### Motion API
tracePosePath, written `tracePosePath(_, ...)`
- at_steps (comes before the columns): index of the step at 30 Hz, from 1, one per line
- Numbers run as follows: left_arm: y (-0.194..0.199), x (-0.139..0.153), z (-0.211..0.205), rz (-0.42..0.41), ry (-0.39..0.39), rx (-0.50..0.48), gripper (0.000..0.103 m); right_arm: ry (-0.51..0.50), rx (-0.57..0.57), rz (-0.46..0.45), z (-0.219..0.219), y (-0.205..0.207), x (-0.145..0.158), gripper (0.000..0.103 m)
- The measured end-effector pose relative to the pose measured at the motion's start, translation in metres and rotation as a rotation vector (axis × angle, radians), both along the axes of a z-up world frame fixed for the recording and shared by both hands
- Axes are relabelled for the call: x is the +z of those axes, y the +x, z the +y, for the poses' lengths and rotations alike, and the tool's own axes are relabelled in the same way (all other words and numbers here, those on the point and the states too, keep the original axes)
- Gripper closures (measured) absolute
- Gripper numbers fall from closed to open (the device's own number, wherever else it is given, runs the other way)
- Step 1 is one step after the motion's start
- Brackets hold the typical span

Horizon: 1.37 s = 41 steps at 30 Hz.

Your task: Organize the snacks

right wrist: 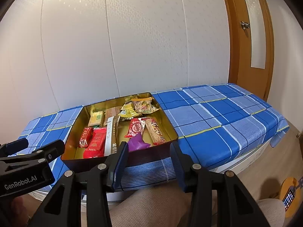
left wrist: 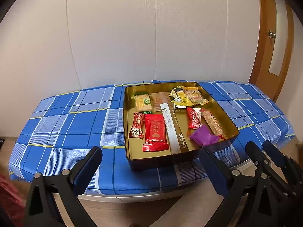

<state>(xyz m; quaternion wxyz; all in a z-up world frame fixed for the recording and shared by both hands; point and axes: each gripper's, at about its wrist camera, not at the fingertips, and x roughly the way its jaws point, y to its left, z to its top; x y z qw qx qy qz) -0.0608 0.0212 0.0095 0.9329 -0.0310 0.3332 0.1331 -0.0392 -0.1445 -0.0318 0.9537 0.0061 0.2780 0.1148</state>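
Note:
A dark tin with a gold inside (left wrist: pixel 223 111) (right wrist: pixel 171 126) sits on a table with a blue plaid cloth (left wrist: pixel 75 124) (right wrist: pixel 217 117). It holds several wrapped snacks: a large red packet (left wrist: pixel 155 132) (right wrist: pixel 95 141), a small red bar (left wrist: pixel 136 125), a purple wrapper (left wrist: pixel 203 137) (right wrist: pixel 137 142), yellow packets (left wrist: pixel 183 95) (right wrist: pixel 130 109) and a white strip (left wrist: pixel 171 128). My left gripper (left wrist: pixel 149 167) is open and empty, in front of the tin's near wall. My right gripper (right wrist: pixel 149 164) is open and empty, just in front of the tin; it also shows in the left wrist view (left wrist: pixel 265 155).
A white panelled wall stands behind the table. A wooden door (left wrist: pixel 272 43) (right wrist: pixel 250 43) is at the right. The person's knee (right wrist: pixel 151 206) is below the right gripper. A phone on a yellow stool (right wrist: pixel 289 198) sits low right. The left gripper shows in the right wrist view (right wrist: pixel 28 151).

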Motion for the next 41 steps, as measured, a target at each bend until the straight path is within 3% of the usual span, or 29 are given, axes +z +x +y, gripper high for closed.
tracePosePath(41,0.0002,-0.0068,-0.0014,0.014,-0.004,-0.022,0.001,0.010,-0.014,0.016,-0.0004,0.0036,-0.0039,0.057)
